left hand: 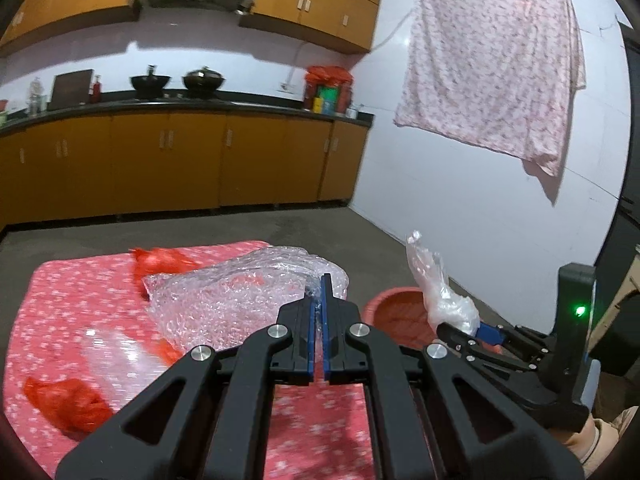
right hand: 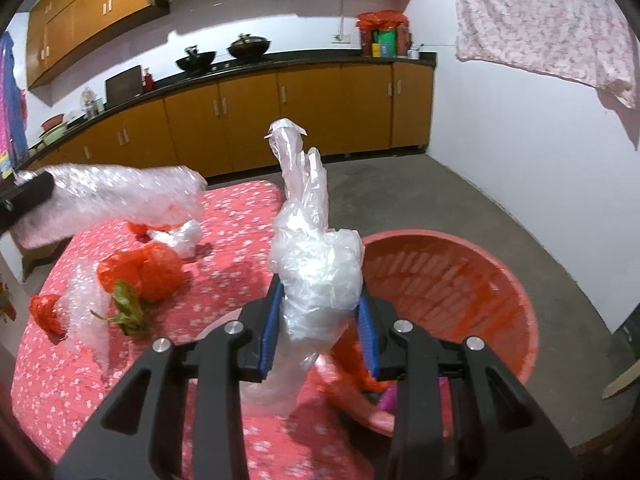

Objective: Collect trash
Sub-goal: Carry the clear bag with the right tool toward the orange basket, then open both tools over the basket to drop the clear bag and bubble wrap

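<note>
My left gripper (left hand: 319,294) is shut on an edge of a clear bubble wrap sheet (left hand: 240,296), which hangs lifted over the red flowered tablecloth (left hand: 80,300). The same sheet shows as a blur at the left of the right wrist view, bubble wrap (right hand: 120,196). My right gripper (right hand: 318,312) is shut on a crumpled clear plastic bag (right hand: 316,268) that sticks up between the blue pads, beside the rim of the red basin (right hand: 480,292). From the left wrist view that bag (left hand: 440,292) is above the basin (left hand: 396,308).
On the cloth lie crumpled red bags (right hand: 148,268) (left hand: 68,400), a wilted green leaf (right hand: 128,312), more bubble wrap (right hand: 86,312) and a white plastic scrap (right hand: 180,236). The basin holds some red and purple scraps. Kitchen cabinets (right hand: 280,112) line the far wall; grey floor lies between.
</note>
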Motion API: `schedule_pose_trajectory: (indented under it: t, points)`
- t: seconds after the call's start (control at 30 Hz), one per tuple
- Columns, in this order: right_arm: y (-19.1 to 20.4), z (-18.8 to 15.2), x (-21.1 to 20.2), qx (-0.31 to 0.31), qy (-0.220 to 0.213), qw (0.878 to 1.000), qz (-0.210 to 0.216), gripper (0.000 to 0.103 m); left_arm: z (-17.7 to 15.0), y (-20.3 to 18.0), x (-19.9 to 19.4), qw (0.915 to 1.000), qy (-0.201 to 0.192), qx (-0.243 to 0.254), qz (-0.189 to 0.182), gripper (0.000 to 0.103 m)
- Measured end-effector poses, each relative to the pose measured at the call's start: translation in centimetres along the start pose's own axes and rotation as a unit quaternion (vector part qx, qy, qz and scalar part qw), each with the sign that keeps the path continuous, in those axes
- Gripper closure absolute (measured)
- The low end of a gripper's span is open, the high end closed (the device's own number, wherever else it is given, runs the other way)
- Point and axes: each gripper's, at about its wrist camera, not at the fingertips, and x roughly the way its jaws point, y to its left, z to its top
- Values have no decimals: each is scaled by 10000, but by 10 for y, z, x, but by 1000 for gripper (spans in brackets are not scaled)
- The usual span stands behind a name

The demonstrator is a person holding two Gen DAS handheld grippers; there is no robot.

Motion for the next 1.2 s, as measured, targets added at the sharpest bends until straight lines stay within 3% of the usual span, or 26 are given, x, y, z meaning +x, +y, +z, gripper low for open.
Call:
schedule_pose_trajectory:
  t: [0.4, 0.63, 1.2]
  points:
    - [-79, 2, -17, 403, -116, 9974, -578, 69, 2, -66, 49, 9971, 158, 156, -729, 101]
    - [-108, 0, -11, 579, -74, 9954, -766, 69, -5, -90, 75, 9944, 337, 212, -974, 101]
    - [-137, -8, 18, 838, 75, 9923, -914, 69, -23, -128, 113, 9885, 654, 429, -1292, 101]
